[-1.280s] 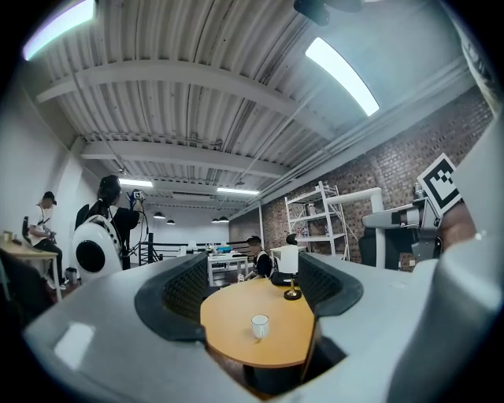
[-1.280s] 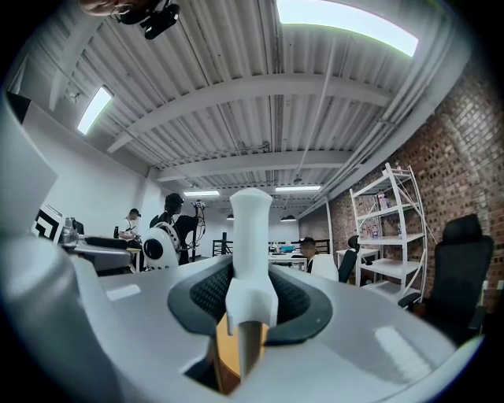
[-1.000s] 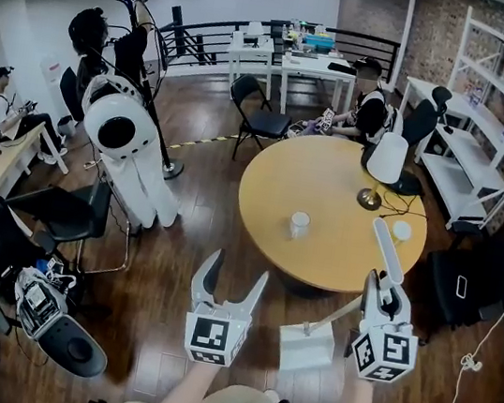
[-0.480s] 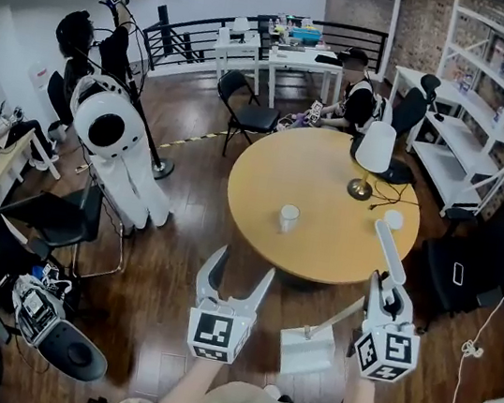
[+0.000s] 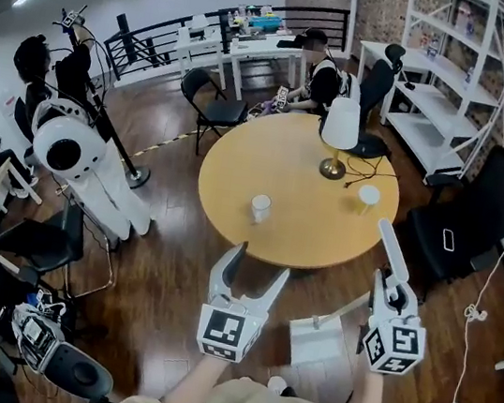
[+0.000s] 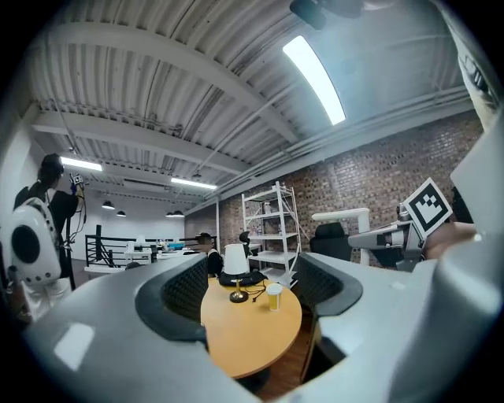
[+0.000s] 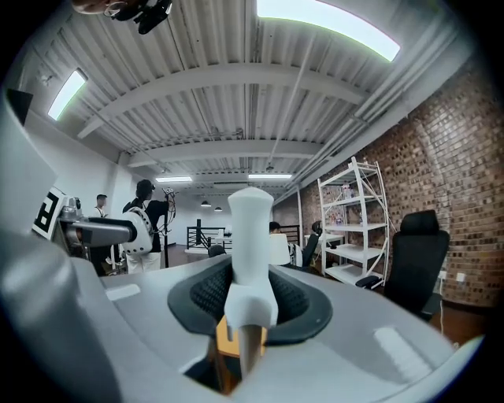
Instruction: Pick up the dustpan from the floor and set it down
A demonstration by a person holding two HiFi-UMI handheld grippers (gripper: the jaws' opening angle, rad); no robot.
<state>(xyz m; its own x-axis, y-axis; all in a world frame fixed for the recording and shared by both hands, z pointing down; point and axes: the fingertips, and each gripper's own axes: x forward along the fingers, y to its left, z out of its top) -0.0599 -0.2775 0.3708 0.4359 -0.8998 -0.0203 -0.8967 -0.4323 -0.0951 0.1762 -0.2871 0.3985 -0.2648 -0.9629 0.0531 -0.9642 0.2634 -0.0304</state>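
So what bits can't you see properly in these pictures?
- Dustpan: the right gripper view shows only its handle. The right gripper hides the pan there.
- Whether the dustpan touches the floor: the head view looks from above, so I cannot tell.
- What is inside the white cup: too small in the head view.

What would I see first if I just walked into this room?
The big round wooden table in the middle, with a white lamp standing on it. Up close, the right gripper is shut on the handle of a white dustpan. A white robot stands at the left.
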